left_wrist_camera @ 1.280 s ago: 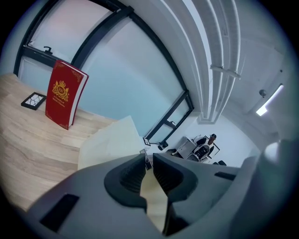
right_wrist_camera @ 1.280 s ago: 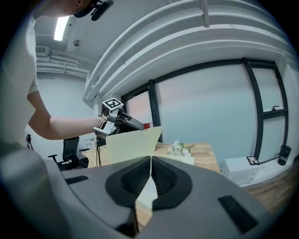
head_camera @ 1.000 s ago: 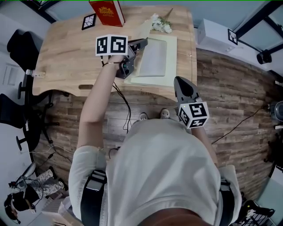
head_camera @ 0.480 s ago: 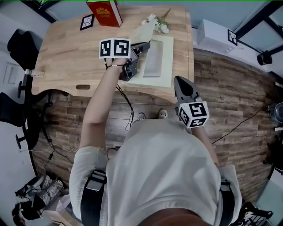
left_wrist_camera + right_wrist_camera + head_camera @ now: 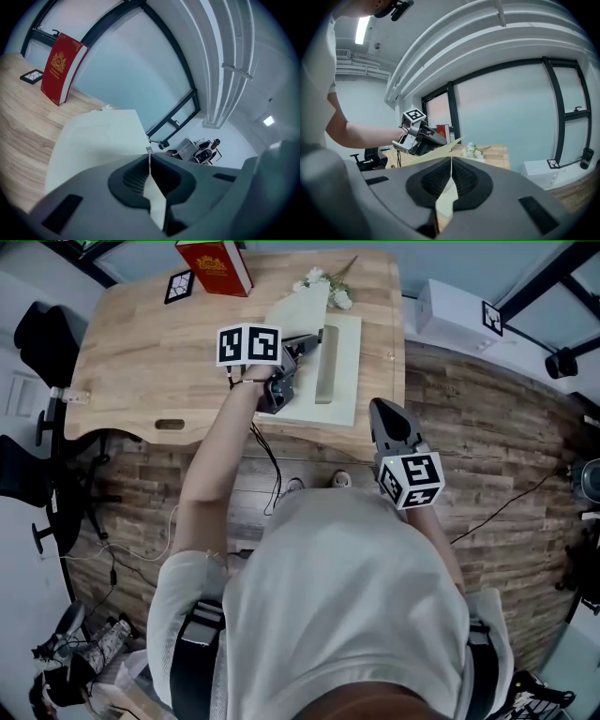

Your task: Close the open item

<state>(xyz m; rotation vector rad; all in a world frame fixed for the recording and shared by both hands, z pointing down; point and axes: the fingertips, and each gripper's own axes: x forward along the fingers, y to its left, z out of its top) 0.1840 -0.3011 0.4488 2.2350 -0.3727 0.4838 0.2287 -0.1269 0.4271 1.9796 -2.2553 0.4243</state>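
We've swung the cover (image 5: 298,307) from lying open to upright above the book (image 5: 345,381) on the bench (image 5: 141,352): roughly half closed. Left gripper (image 5: 314,337) jaws have just pinched tighter on its edge; right gripper (image 5: 380,411) jaws together, empty

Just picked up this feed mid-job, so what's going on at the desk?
The person's left gripper is at the edge of a pale folder's cover, which stands half raised above its base on the wooden desk. Its jaws have just been closing and look together, with the cover just beyond their tips. The right gripper, shut and empty, hangs beside the desk's near edge.
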